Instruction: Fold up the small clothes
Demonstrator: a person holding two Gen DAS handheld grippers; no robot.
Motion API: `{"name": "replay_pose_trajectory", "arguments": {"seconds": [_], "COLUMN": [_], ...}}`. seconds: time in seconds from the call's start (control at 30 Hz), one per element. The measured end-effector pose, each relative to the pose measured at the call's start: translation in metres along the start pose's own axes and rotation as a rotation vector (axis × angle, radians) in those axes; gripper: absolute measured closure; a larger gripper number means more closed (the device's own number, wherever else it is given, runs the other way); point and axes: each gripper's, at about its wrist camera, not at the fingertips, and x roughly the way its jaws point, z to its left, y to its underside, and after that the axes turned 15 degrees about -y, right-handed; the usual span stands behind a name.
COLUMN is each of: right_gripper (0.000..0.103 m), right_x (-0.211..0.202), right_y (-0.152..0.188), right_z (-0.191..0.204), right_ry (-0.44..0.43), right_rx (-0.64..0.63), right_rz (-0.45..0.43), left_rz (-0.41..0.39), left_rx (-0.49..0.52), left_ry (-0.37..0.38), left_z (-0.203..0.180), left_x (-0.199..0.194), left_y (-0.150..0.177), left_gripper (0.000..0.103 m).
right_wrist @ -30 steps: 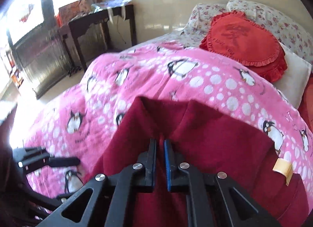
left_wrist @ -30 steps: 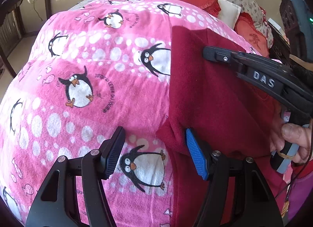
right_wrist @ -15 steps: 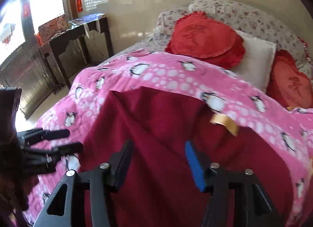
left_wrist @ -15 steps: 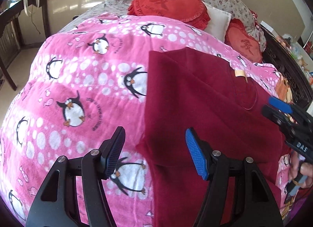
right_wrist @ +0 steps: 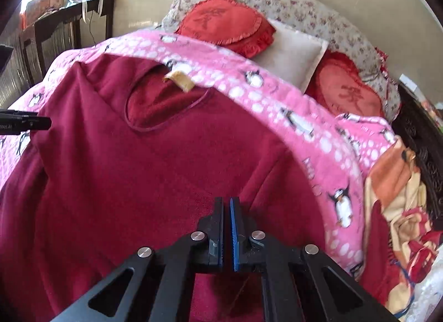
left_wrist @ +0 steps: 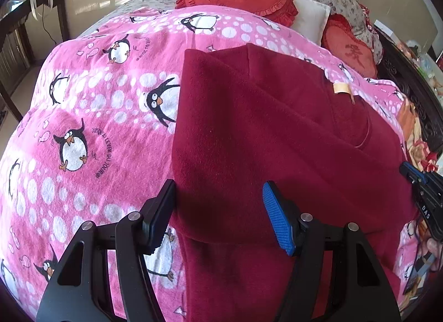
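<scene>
A dark red fleece top [left_wrist: 271, 139] lies on the pink penguin blanket [left_wrist: 91, 117], its left side folded over the body. Its neck opening with a tan label [right_wrist: 178, 79] shows in the right wrist view, where the top [right_wrist: 138, 172] fills the left. My left gripper [left_wrist: 218, 211] is open and hovers over the folded left edge, its jaws either side of the fold. My right gripper [right_wrist: 226, 225] has its jaws together over the right side of the top; I see no cloth between them. It also shows at the right edge of the left wrist view [left_wrist: 415, 180].
Red heart cushions [right_wrist: 221, 25] and a white pillow [right_wrist: 293, 50] lie at the head of the bed. A floral orange blanket [right_wrist: 398, 211] is bunched at the right. A dark wooden table [right_wrist: 69, 22] stands to the left by the wall.
My right gripper let go of the folded sleeve, opened, swung to the top's right side and closed. My left gripper shifted right over the folded edge, still open.
</scene>
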Motion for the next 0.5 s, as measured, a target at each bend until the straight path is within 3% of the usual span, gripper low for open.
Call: {"name": "replay_pose_trajectory", "arguments": {"seconds": [0.23, 0.3, 0.37, 0.43, 0.5], "right_gripper": [0.098, 0.089, 0.06, 0.042, 0.039], "right_x": [0.013, -0.001, -0.022, -0.045, -0.056], "right_y": [0.006, 0.006, 0.013, 0.022, 0.031], "right_z": [-0.011, -0.018, -0.028, -0.045, -0.066], "right_ry": [-0.002, -0.034, -0.027, 0.045, 0.135], "right_rx": [0.125, 0.184, 0.247, 0.293, 0.328], "right_rz": [-0.035, -0.036, -0.083, -0.14, -0.133], "left_rz": [-0.02, -0.031, -0.047, -0.062, -0.064], "left_rx": [0.041, 0.044, 0.041, 0.033, 0.028], "left_ry": [-0.033, -0.028, -0.021, -0.007, 0.007], "left_z": [-0.015, -0.015, -0.013, -0.013, -0.014], "left_x": [-0.007, -0.012, -0.02, -0.027, -0.031], "left_y": [0.004, 0.003, 0.002, 0.0, 0.0], "left_gripper": [0.039, 0.039, 0.039, 0.039, 0.039]}}
